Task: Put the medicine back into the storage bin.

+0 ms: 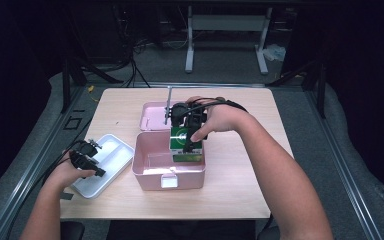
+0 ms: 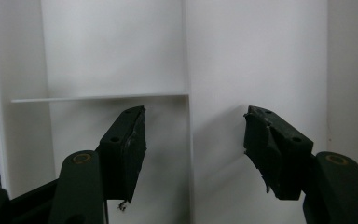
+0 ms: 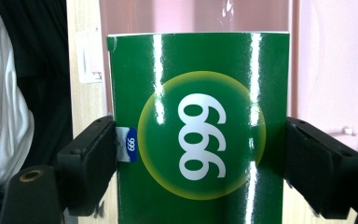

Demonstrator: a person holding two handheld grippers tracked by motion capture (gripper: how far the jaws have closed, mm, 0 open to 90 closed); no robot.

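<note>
A glossy green carton [image 1: 181, 137] printed with "999" [image 3: 200, 135] hangs upright over the right side of an open pink box [image 1: 169, 177]. My right gripper [image 1: 192, 142] comes down on the carton from above. In the right gripper view, my right gripper [image 3: 200, 163] is shut on the carton's two sides, with the pink box's wall [image 3: 326, 70] behind it. My left gripper [image 1: 94, 157] sits at the table's left over a white divided tray [image 1: 115, 152]. Seen from the left gripper view, my left gripper [image 2: 193, 144] is open and holds nothing, with the tray's compartments [image 2: 242, 70] just below.
The box's pink lid [image 1: 152, 116] lies open behind it on the wooden table [image 1: 240, 165]. A thin upright rod [image 1: 168, 102] stands at the lid. The white tray juts over the table's front left corner. The floor and frames beyond are dark.
</note>
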